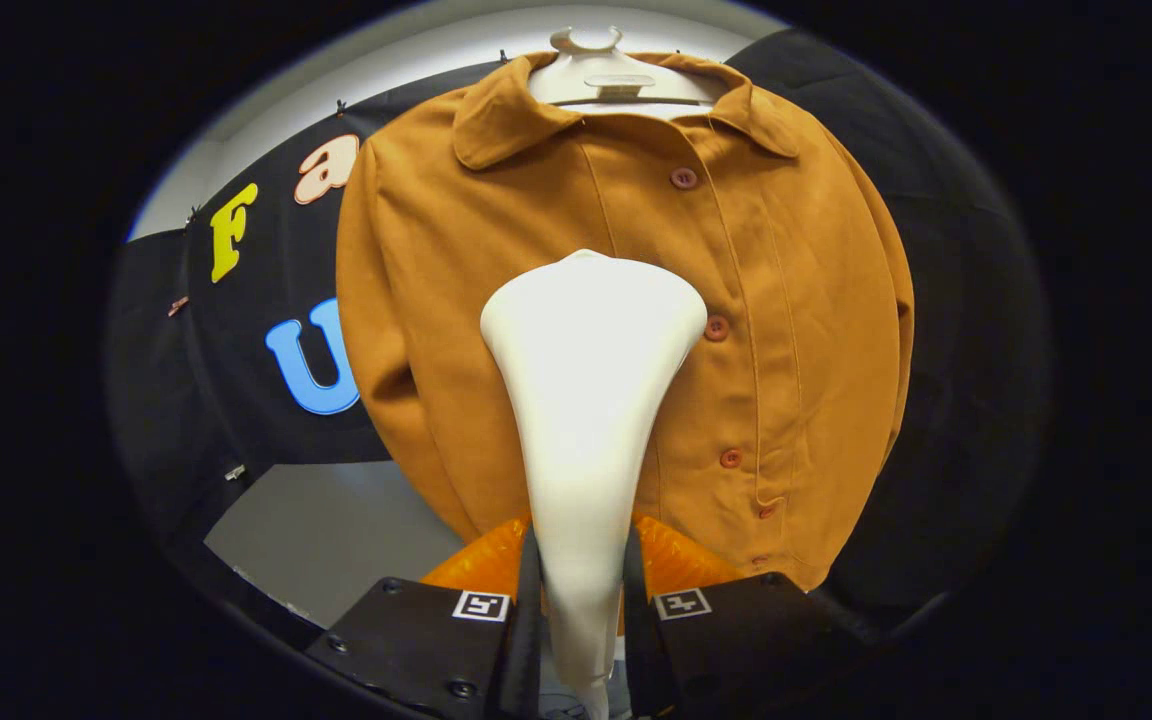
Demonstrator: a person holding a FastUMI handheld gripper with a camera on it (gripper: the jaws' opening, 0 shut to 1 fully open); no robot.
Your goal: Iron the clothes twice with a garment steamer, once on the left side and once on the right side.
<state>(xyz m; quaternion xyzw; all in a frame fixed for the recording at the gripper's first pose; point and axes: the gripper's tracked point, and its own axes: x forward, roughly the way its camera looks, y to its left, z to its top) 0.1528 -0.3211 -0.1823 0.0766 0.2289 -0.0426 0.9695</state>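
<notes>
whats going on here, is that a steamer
Yes. The gripper is shut on a white garment steamer, both fingers pressing its handle. The steamer head points at the front of a brown buttoned jacket on a white hanger, left of the button line, mid-chest.

A white hanger (591,75) sits at the top, its hook rising above the collar line. Behind it hangs the black cloth wall (266,400) of the booth. A pale grey floor (336,540) shows below the cloth's lower edge.
</notes>
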